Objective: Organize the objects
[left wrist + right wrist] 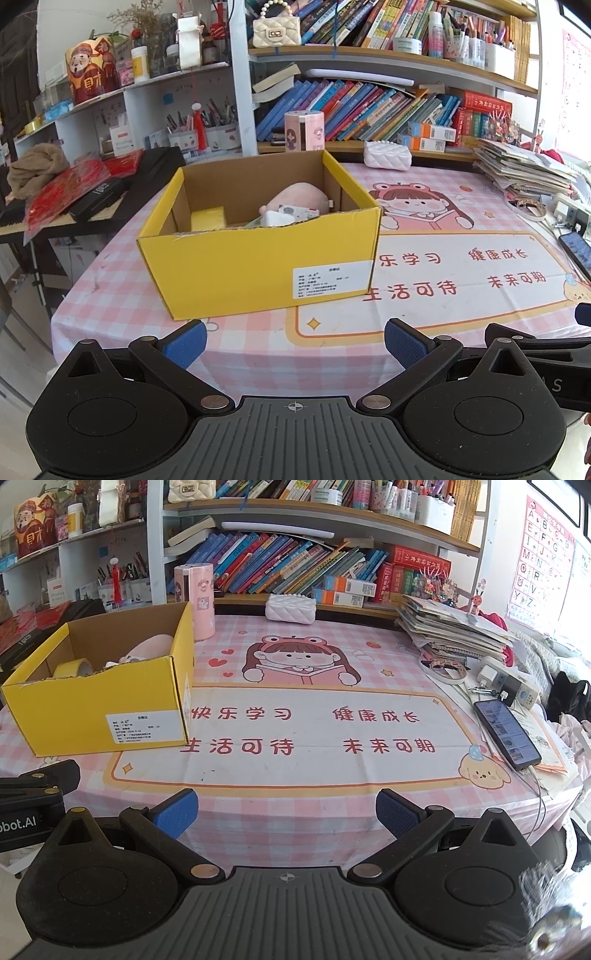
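Now | one yellow box [258,258] | one tape roll [74,666] inside | two hand-held grippers: left [293,343], right [286,810], both apart, empty

You have one yellow box [258,254], one phone [506,734], one pink canister [195,600], two quilted purses [291,607] (one shelved) and one tape roll [74,668] inside the box.
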`<state>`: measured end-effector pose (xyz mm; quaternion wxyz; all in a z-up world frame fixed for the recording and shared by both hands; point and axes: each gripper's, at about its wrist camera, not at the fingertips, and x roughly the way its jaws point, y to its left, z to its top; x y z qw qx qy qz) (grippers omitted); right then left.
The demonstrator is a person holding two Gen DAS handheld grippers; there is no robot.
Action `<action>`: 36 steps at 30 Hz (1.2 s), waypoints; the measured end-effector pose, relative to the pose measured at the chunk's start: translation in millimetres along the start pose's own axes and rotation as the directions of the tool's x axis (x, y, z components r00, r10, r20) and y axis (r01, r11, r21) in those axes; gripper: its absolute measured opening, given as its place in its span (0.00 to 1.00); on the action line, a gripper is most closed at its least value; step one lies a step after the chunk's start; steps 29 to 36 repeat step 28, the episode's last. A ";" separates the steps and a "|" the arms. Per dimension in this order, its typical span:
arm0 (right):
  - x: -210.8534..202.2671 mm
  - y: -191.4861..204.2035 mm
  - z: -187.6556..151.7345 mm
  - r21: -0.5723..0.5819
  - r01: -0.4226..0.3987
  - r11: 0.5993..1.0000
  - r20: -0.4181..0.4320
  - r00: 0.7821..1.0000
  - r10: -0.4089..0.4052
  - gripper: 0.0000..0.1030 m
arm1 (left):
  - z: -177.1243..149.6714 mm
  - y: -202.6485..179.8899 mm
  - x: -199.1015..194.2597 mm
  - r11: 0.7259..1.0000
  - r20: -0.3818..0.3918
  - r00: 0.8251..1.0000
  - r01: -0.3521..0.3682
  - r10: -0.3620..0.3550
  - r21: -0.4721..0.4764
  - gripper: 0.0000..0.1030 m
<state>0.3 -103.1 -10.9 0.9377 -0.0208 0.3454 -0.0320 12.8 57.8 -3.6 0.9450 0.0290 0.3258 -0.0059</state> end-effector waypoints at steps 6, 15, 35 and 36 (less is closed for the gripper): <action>0.2 -7.5 1.5 0.016 0.022 1.000 0.005 1.000 -0.022 1.00 | 4.3 -7.6 1.8 1.000 0.006 1.000 0.022 -0.022 0.008 1.00; 2.2 -15.4 2.8 0.033 0.043 0.999 0.004 0.999 -0.043 1.00 | 7.0 -13.1 5.0 0.999 0.003 0.999 0.040 -0.040 0.010 1.00; 9.7 -13.2 7.1 0.025 0.037 0.999 0.000 0.999 -0.037 1.00 | 12.9 -10.3 12.2 0.999 0.012 0.999 0.036 -0.036 -0.005 1.00; 9.7 -13.2 7.1 0.025 0.037 0.999 0.000 0.999 -0.037 1.00 | 12.9 -10.3 12.2 0.999 0.012 0.999 0.036 -0.036 -0.005 1.00</action>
